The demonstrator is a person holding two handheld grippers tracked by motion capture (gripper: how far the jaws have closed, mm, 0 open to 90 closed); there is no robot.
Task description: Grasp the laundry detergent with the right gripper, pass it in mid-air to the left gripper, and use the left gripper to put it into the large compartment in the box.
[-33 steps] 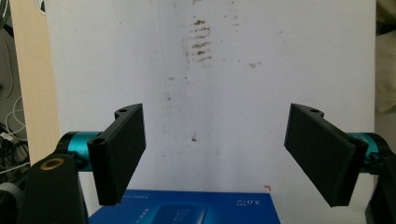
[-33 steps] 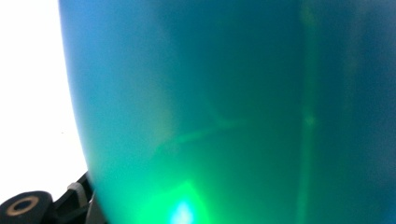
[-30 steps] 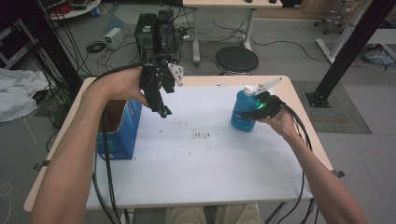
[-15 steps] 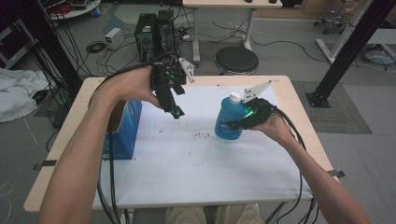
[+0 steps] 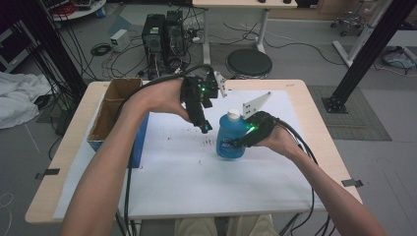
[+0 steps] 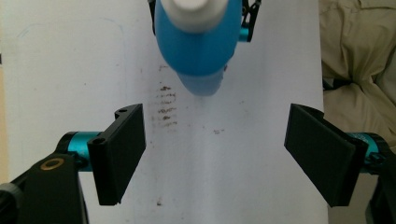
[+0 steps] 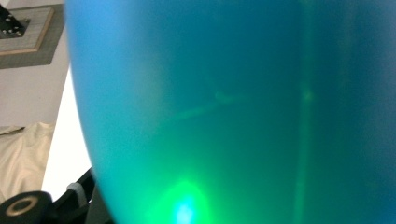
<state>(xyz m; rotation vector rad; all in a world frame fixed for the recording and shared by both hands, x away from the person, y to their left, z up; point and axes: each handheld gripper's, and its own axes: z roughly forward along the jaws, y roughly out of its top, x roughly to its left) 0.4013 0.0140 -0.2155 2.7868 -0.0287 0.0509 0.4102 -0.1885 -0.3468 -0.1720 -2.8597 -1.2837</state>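
A blue translucent bottle (image 5: 228,140) with a white cap (image 5: 233,115) stands upright near the middle of the white sheet (image 5: 172,172). My right gripper (image 5: 242,140) comes in from the right and is shut on the bottle's body. In the right gripper view the bottle (image 7: 233,116) sits right against the lens with a green light glinting on it. My left gripper (image 5: 203,129) hangs just to the left of the cap, pointing down, open and holding nothing. The left gripper view looks down past its own spread jaws (image 6: 217,140) at the bottle (image 6: 201,51) and its cap (image 6: 196,11) beyond.
An open cardboard box (image 5: 115,105) with a blue side stands at the table's left edge. Dark smudges (image 5: 209,142) mark the sheet beside the bottle. The person's trousers (image 6: 359,46) lie along the table's near edge. Cables trail from both grippers.
The right gripper has carried the bottle leftward from the table's right side toward the middle. The left gripper has moved right, closing in on the bottle's cap.
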